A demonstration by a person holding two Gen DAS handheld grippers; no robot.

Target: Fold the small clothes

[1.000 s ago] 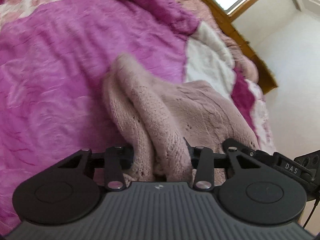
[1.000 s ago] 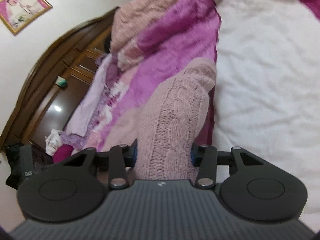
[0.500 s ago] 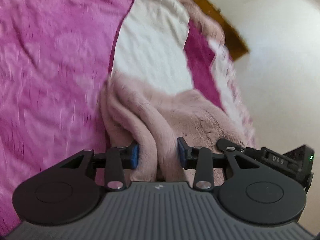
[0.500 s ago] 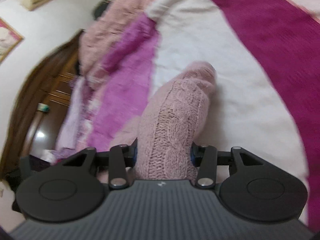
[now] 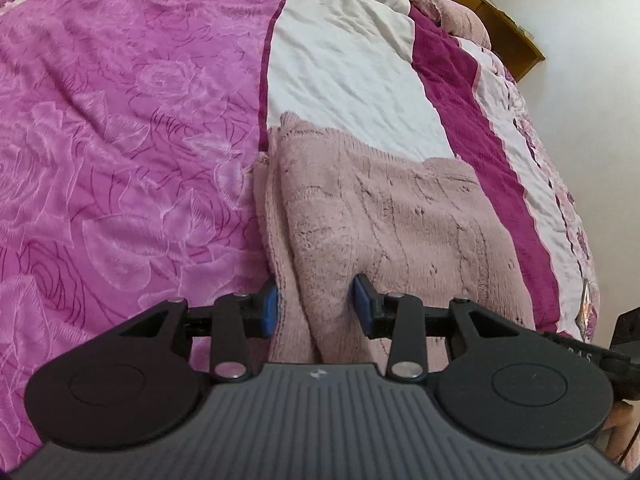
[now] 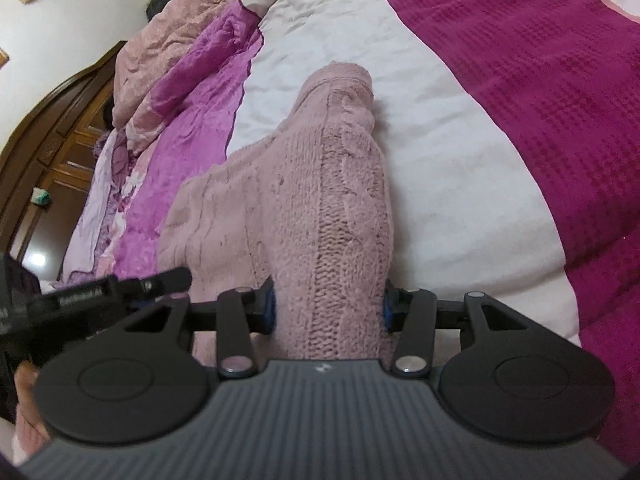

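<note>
A small pale pink knitted sweater (image 5: 392, 216) lies on the bed, spread ahead of both grippers. My left gripper (image 5: 316, 310) is shut on the sweater's near left edge, bunched between its blue pads (image 5: 267, 312). In the right wrist view the sweater (image 6: 312, 184) runs forward with a cable-knit sleeve or side fold reaching onto the white patch. My right gripper (image 6: 328, 310) is shut on a thick fold of that knit. The left gripper's body (image 6: 80, 292) shows at the left of the right wrist view, close beside the right one.
The bed cover has a pink rose-patterned satin part (image 5: 120, 140), a white patch (image 5: 344, 64) and a magenta waffle band (image 6: 540, 100). A rumpled pink quilt (image 6: 192, 32) lies at the head. A wooden headboard (image 6: 52, 128) and wooden bed frame (image 5: 492, 16) border the bed.
Both grippers have carried the sweater across the bed and lowered it; it hung bunched before and now lies flatter over the white patch. Both grips have stayed closed on the knit.
</note>
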